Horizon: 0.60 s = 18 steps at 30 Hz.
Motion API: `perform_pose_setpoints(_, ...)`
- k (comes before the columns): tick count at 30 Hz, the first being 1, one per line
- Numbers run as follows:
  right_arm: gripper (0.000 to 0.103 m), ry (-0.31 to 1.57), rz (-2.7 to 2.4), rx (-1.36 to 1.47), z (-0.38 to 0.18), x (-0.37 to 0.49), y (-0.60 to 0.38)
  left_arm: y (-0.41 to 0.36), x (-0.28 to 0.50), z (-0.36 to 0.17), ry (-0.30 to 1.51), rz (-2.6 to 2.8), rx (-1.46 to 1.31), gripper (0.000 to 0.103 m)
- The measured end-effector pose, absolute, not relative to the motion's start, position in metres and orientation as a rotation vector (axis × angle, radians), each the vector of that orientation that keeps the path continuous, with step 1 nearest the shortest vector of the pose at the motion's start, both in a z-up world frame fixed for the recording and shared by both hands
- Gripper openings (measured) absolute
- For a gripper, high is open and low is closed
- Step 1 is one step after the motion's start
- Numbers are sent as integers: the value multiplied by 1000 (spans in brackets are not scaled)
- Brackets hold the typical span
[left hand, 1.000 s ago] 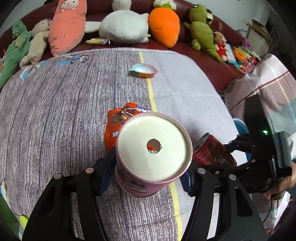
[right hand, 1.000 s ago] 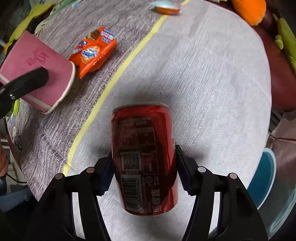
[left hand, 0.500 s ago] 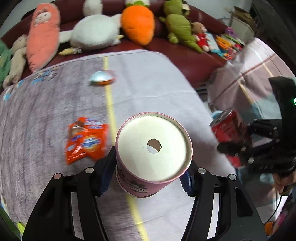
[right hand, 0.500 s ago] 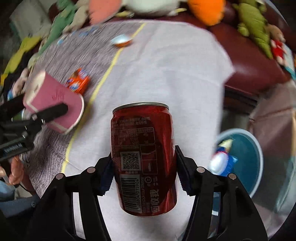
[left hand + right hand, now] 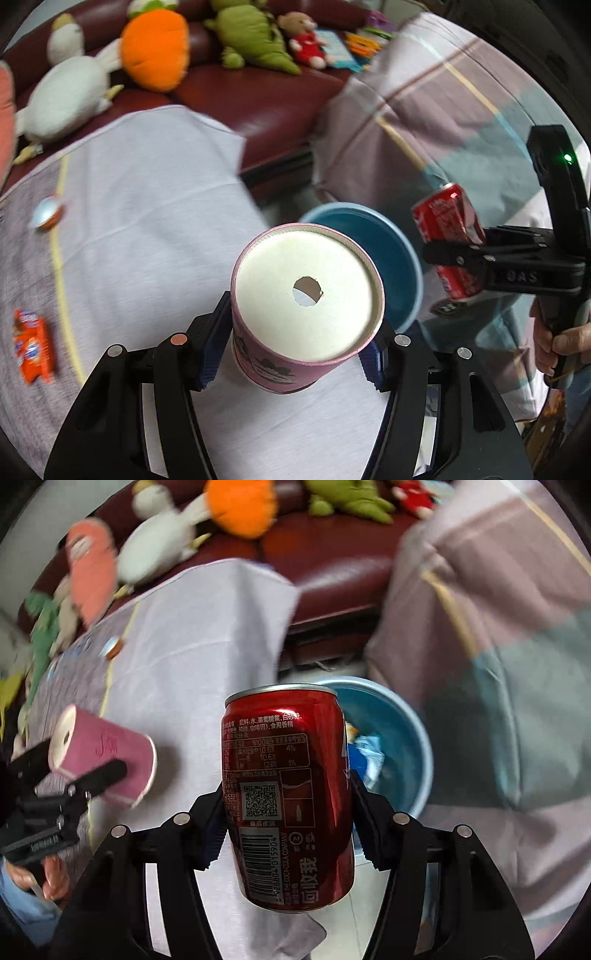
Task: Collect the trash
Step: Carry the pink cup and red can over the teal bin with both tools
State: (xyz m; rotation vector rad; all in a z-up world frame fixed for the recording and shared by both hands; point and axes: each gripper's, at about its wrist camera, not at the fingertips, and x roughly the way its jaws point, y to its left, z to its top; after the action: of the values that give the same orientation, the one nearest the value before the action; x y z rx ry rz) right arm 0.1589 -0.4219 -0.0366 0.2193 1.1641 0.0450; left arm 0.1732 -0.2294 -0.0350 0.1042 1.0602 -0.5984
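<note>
A pink cup (image 5: 306, 306) is clamped bottom-forward in the left gripper (image 5: 295, 347) at frame centre; a red can (image 5: 288, 794) is squeezed by the right gripper (image 5: 288, 823). If released short of the blue bin (image 5: 406, 738) at centre right, either could be dropped onto the floor.

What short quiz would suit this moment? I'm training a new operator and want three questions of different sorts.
1. True or false: the left gripper holds the pink cup with its bottom toward the camera.
2. What does the right gripper hold? A) wrapper B) red can C) toy
3. Fill in: the trash already in the blue bin looks white and ____.

Key
1. True; a hole shows in the bottom.
2. B
3. blue
</note>
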Motion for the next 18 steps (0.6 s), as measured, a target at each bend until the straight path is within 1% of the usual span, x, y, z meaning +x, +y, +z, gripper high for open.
perform_pose_setpoints(9,58,1173,-65,364,-69,159,-476,-297,174,-46,1101,-665,163,62)
perform_pose_setpoints(18,58,1146,-63,383,-75,142,-492,-313,175,-62,1130,-673,174,62)
